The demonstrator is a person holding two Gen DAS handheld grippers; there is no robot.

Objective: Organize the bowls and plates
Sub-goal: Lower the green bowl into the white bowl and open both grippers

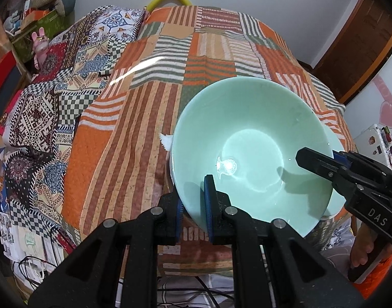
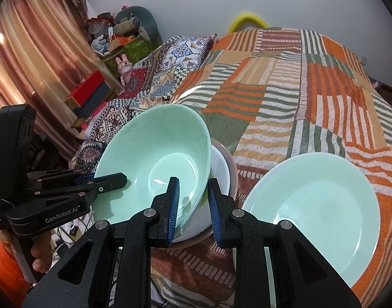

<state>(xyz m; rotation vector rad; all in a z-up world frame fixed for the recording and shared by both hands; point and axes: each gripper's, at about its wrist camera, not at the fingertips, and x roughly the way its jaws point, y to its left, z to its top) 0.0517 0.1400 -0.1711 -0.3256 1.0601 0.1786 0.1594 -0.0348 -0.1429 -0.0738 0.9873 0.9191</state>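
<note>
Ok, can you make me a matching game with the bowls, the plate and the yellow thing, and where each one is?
Things:
1. green bowl
2. green plate
3. white bowl
4. yellow loop

Places:
A. lying flat on the quilt, by itself
B. behind the quilt's far edge
C. tilted, pinched by the left claw and right claw
D. sitting inside a brown bowl

Pairs: 1-C, 2-A, 3-D, 4-B

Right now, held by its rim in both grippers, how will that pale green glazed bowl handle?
The pale green glazed bowl looks rigid, likely ceramic, so probably fragile. Its glossy glaze suggests the rim could slip between the pads. It hangs tilted over the white bowl, so it may clink on landing.
</note>
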